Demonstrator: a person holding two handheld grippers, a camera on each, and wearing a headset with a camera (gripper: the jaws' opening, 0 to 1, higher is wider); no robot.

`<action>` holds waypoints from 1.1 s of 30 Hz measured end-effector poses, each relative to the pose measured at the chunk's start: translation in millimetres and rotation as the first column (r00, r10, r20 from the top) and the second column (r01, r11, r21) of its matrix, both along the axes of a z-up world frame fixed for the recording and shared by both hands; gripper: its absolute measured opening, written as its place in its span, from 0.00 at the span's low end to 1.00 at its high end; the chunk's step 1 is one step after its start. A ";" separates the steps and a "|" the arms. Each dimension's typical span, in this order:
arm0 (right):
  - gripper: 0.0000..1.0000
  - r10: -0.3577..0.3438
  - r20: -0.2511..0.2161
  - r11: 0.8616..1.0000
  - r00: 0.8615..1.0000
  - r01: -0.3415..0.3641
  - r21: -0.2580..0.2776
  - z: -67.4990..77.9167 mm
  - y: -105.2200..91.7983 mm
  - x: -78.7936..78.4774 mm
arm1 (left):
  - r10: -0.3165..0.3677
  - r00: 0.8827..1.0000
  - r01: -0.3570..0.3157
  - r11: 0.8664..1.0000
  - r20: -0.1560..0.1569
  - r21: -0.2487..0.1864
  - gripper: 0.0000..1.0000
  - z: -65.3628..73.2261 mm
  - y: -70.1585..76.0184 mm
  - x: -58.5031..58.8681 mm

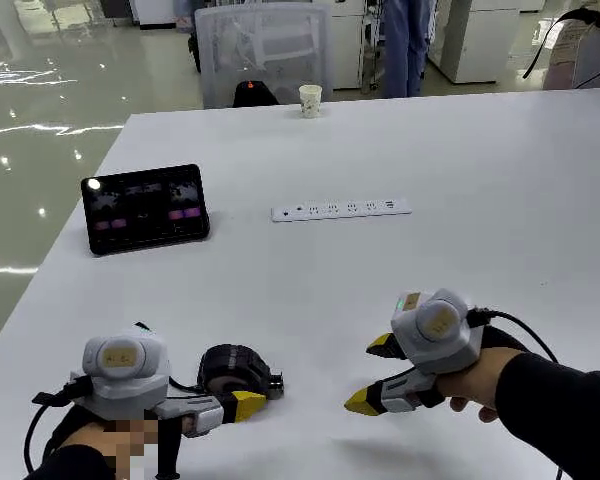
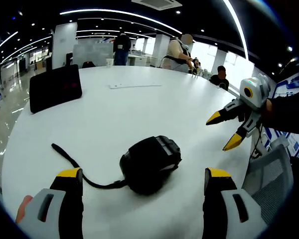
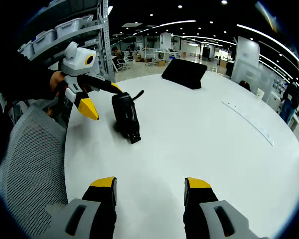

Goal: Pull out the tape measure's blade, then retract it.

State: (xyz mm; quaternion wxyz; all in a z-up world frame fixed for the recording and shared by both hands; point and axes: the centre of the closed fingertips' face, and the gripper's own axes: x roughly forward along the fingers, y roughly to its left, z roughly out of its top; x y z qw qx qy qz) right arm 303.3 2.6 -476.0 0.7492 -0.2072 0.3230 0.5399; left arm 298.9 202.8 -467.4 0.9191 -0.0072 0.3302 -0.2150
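White worktop (image 1: 460, 180), broad and plain. Black tablet (image 1: 145, 208) propped toward far left; white power strip (image 1: 341, 210) flat at mid-surface. Left gripper (image 2: 143, 174) spread wide, holding nothing. Right gripper (image 1: 370, 373) likewise wide and empty, well apart to the right. Black tape measure (image 1: 235, 370) resting on worktop just ahead of left gripper tips, blade not drawn, black strap (image 2: 65, 154) trailing. Paper cup (image 1: 310, 100) upright near far edge.
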 end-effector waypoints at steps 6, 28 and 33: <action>0.59 -0.072 -0.039 0.997 0.997 0.073 0.039 0.4 -28.2 -5.3 | -0.021 1.000 0.021 1.000 0.003 0.016 0.98 4.2 22.8 -8.1; 0.82 -0.188 -0.002 0.981 0.982 0.188 0.052 5.4 -119.8 -18.2 | -0.067 0.998 0.068 0.996 -0.014 0.049 0.99 15.2 75.4 -49.7; 0.85 -0.190 0.012 0.982 0.982 0.190 0.023 1.4 -139.1 -25.4 | -0.071 0.997 0.073 0.995 -0.027 0.067 0.99 15.3 86.9 -57.7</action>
